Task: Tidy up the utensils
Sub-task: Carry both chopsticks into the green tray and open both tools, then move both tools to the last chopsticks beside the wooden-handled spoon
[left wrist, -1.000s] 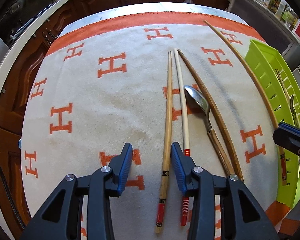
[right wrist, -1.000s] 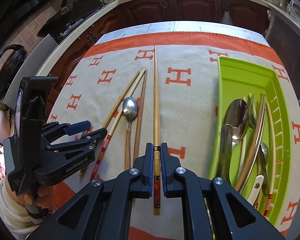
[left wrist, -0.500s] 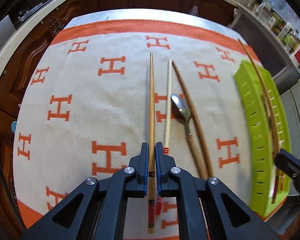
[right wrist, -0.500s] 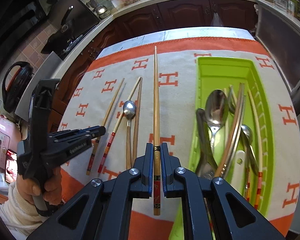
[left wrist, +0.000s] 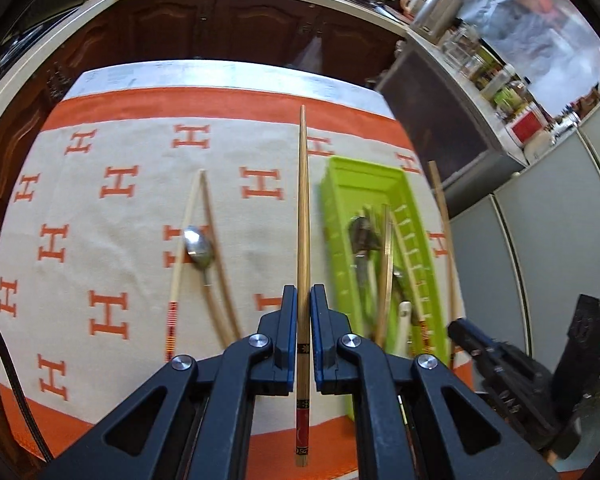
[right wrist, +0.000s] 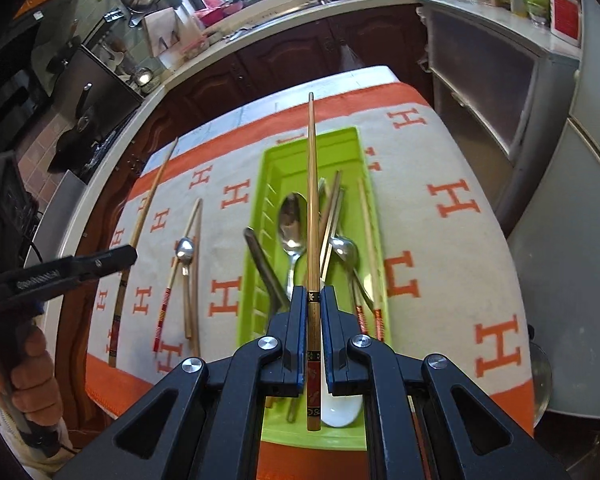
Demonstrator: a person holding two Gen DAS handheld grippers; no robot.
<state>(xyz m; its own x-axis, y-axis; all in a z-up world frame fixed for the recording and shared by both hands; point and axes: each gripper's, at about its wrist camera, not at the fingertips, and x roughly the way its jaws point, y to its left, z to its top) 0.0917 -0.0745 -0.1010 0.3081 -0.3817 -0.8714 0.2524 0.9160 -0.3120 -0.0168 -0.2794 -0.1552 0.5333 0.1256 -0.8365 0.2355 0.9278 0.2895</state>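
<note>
Both chopsticks' (left wrist: 303, 216) (right wrist: 313, 208) butt ends hide utensils in blurred tray (left wrist: 342, 216).

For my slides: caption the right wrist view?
Right gripper holds a chopstick over the green tray.

Lime-green tray (right wrist: 270, 168), orange-H cloth (right wrist: 452, 200)

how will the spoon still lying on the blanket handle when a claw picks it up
The spoon looks like polished metal, so probably stiff and slippery. It lies between chopsticks on the blanket, so a grab may nudge them too.
</note>
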